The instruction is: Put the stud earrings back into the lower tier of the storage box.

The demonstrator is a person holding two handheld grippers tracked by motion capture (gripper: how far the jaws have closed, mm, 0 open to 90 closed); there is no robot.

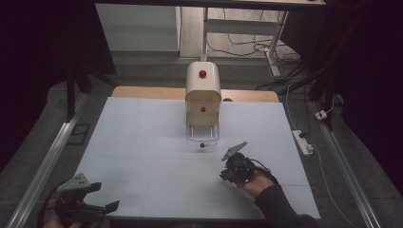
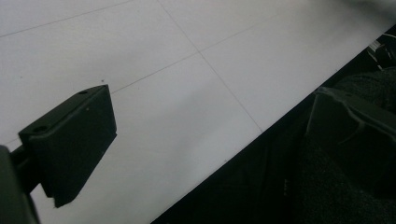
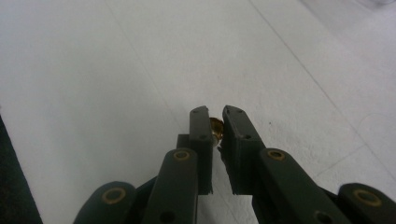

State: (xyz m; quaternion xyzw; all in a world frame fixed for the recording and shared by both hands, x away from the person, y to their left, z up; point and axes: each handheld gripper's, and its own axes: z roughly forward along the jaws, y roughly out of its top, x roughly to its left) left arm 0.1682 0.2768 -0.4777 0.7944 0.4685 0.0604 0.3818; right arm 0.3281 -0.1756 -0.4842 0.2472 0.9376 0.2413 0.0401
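One small gold-coloured piece [image 3: 215, 127] sits pinched between the right gripper [image 3: 213, 126] jaws, near the table's [image 1: 142, 142] right front. Its drawer [image 1: 203, 137] in the small cabinet [image 1: 203, 95] stands open, awaiting delivery. Left gripper [image 1: 95, 197] idles spread, near-left

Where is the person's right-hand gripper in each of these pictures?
High view: right gripper low, right of centre.
Right gripper view: its jaws rise bottom centre, shut on a small brass piece.
Shared landmark: the white table sheet with thin lines.
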